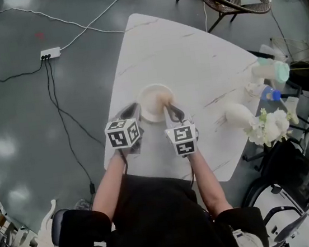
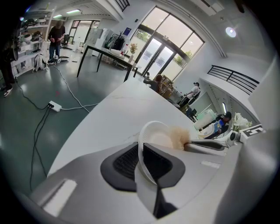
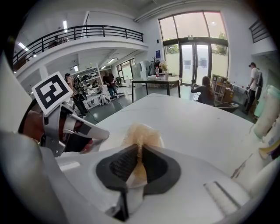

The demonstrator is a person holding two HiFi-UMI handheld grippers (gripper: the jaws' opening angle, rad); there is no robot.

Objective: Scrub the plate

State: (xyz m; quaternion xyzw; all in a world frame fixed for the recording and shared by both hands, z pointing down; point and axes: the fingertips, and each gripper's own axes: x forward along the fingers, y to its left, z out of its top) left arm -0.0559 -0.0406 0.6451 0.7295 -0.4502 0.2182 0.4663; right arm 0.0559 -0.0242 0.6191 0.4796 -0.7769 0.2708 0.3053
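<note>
1. Presently, the plate [image 1: 153, 104] is seen on the table [image 1: 190, 53], near its front edge, just ahead of the person.
2. Its near rim is pinched by the left gripper [image 2: 142, 162], the jaws clamped on the thin wall. This is judged a brace, so the plate is not pushed about.
3. A scrubber [image 3: 140, 133] is clenched by the right gripper [image 3: 139, 166] and pressed into the plate's hollow.
4. Scrubbing is judged under way. How clean the plate is cannot be told.
</note>
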